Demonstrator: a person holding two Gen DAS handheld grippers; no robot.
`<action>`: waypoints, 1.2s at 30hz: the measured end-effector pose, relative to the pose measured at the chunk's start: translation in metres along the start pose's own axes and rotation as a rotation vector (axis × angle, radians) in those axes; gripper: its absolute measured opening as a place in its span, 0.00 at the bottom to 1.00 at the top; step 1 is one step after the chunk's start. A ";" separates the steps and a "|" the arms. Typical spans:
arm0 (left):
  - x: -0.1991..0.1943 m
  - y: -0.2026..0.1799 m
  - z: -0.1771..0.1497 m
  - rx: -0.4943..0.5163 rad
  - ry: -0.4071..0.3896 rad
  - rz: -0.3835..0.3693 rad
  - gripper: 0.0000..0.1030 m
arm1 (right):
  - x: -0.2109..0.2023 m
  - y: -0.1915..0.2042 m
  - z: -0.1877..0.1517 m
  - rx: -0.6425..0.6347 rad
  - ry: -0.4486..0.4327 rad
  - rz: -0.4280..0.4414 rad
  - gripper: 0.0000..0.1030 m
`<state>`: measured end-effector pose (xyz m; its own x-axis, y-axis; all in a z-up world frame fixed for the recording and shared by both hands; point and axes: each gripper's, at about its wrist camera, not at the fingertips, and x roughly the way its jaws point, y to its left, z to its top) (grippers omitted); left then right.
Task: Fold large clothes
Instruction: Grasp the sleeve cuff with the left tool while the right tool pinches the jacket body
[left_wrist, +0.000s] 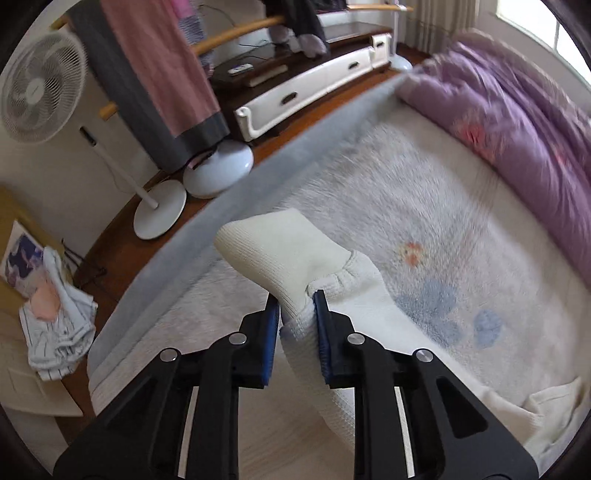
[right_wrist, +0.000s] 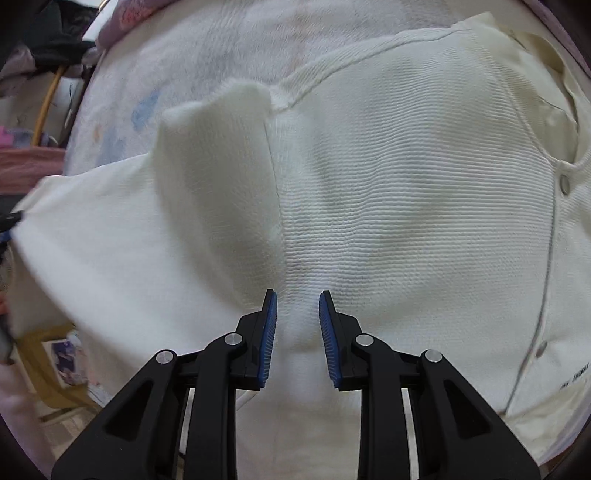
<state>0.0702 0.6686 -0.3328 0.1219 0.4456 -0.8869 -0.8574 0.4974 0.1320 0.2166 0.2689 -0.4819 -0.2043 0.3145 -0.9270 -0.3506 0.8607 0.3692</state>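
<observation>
Two grippers are busy with one big white knit top. The left gripper (left_wrist: 297, 299) has its blue fingers (left_wrist: 272, 317) pinching the sleeve (left_wrist: 291, 266) of the white top (right_wrist: 406, 206), right by the ribbed cuff. The cuff end sticks up past the fingers, lifted off the bed. The rest of the sleeve trails back under the gripper.

The right gripper (right_wrist: 297, 301) points down at the body of the top. Its fingers (right_wrist: 325, 325) are a little apart, and a soft ridge of the white cloth sits bunched between them. I cannot tell if the pads squeeze the cloth or only rest on it. Just beyond them a flap of the top stands up in a fold. Off to the right side there are small round snaps (right_wrist: 564, 181) along the front edge.

The top lies spread on a bed with a fuzzy pale blanket (left_wrist: 424, 206) that has faint blue and orange shapes. A purple quilt (left_wrist: 517, 110) is heaped at the far side of the bed. Past the bed edge stand a white fan (left_wrist: 40, 85), a low white drawer cabinet (left_wrist: 306, 92), and a pink and grey cloth (left_wrist: 155, 74) hanging down. A striped bundle of clothes (left_wrist: 59, 325) lies near the floor.
</observation>
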 end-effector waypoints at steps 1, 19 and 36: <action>-0.005 0.009 -0.001 -0.008 0.002 0.000 0.19 | 0.009 0.001 0.000 -0.006 0.006 0.014 0.22; -0.189 -0.003 -0.085 0.094 -0.226 0.020 0.18 | 0.047 0.011 0.015 -0.092 0.066 -0.023 0.21; -0.341 -0.226 -0.150 0.449 -0.374 -0.296 0.17 | 0.041 -0.063 -0.001 0.225 0.082 0.252 0.10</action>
<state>0.1478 0.2926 -0.1269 0.5560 0.4303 -0.7112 -0.4788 0.8651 0.1492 0.2293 0.2269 -0.5436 -0.3346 0.5033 -0.7967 -0.0711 0.8295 0.5540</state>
